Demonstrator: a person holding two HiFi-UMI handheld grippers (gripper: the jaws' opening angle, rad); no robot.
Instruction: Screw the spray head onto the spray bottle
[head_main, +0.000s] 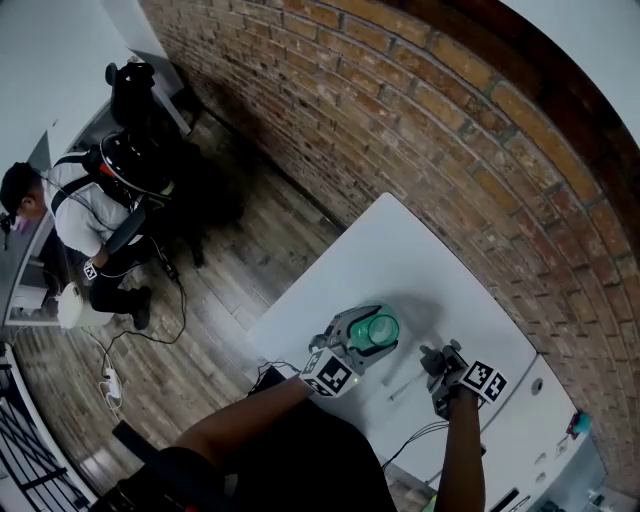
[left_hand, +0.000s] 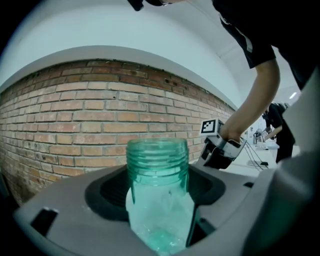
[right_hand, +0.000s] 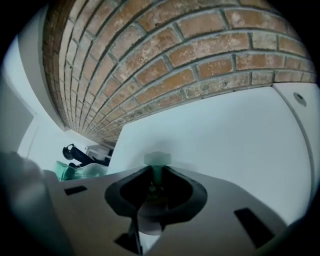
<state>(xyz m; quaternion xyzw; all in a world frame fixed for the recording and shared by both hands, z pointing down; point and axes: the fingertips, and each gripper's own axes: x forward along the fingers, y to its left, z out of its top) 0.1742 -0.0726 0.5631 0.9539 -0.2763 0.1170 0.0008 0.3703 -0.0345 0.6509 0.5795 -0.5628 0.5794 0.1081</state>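
The clear green spray bottle (head_main: 382, 330) is held over the white table (head_main: 400, 250), my left gripper (head_main: 362, 338) shut round its body. In the left gripper view its open threaded neck (left_hand: 157, 152) stands up between the jaws. The spray head (right_hand: 157, 160), pale green with a thin stem, sits between the jaws of my right gripper (right_hand: 157, 186), which is shut on it. In the head view my right gripper (head_main: 437, 362) hangs to the right of the bottle, apart from it, and a thin white tube (head_main: 405, 386) slants down from it.
A brick wall (head_main: 420, 110) runs behind the table. A second white surface (head_main: 545, 440) with small holes adjoins on the right. A person (head_main: 85, 215) sits on the wooden floor side at far left, with cables (head_main: 110, 380) nearby.
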